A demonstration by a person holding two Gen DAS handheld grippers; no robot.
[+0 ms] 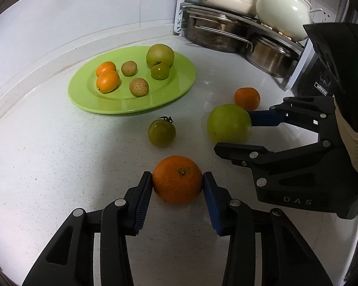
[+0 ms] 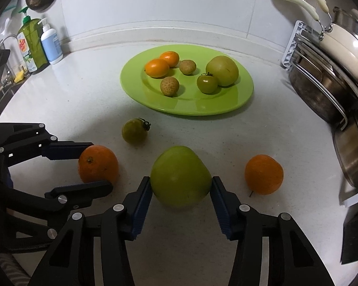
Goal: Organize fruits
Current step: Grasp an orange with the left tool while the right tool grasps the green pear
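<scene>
While the left tongs [image 1: 178, 181] pinch the round orange mandarin [image 1: 177, 180] resting on the speckled white worktop [image 1: 59, 166], the right tongs [image 2: 181, 186] pinch the large pale-green apple [image 2: 181, 176] just beside it. Both fruits should probably be lifted straight up before swinging toward the lime-green oval plate [image 2: 245, 95] at twelve o'clock. Keep the grip gentle and pass over the small green tomato [image 2: 134, 130] lying between.

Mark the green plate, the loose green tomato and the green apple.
green plate [image 2: 226, 104], right wrist view, bare front rim.
green tomato [image 2: 134, 130], right wrist view, middle of skin.
green apple [image 1: 228, 124], left wrist view, middle of visible side.
</scene>
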